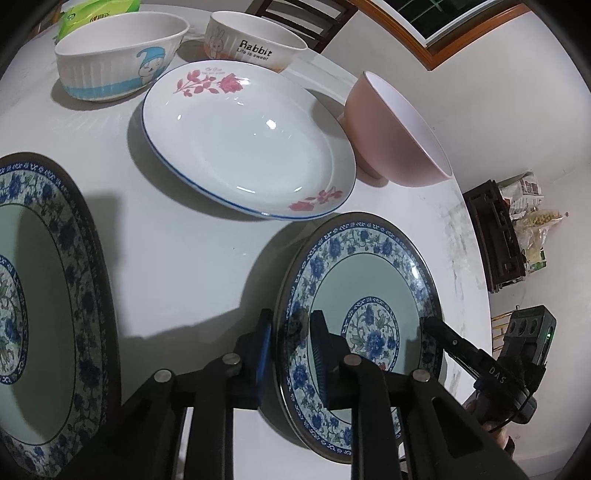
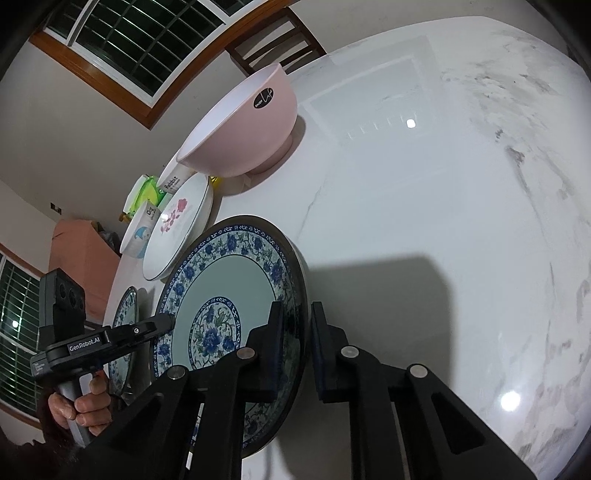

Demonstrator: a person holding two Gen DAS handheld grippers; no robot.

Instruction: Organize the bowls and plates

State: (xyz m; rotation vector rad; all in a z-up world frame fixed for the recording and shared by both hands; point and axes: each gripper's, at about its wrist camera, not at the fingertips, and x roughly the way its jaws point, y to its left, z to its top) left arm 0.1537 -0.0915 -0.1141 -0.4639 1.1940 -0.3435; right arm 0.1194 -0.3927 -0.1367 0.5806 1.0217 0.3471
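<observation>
A blue-and-white floral plate point(image 1: 369, 295) lies on the white marble table point(image 1: 192, 266). My left gripper point(image 1: 291, 332) straddles its left rim, one finger on each side. My right gripper point(image 2: 295, 332) straddles the opposite rim of the same plate point(image 2: 229, 288); the jaws look partly closed around it, and contact is unclear. A second blue floral plate point(image 1: 44, 295) lies at the left. A white plate with pink roses point(image 1: 243, 140) sits behind. A pink bowl point(image 1: 391, 129), a rabbit bowl point(image 1: 255, 37) and a blue-banded bowl point(image 1: 118, 59) stand further back.
A green packet point(image 1: 96, 11) lies at the table's far edge. A dark chair point(image 2: 277, 40) stands beyond the table. The right half of the marble table point(image 2: 461, 221) is bare. A dark wooden rack with bags point(image 1: 498, 236) stands on the floor.
</observation>
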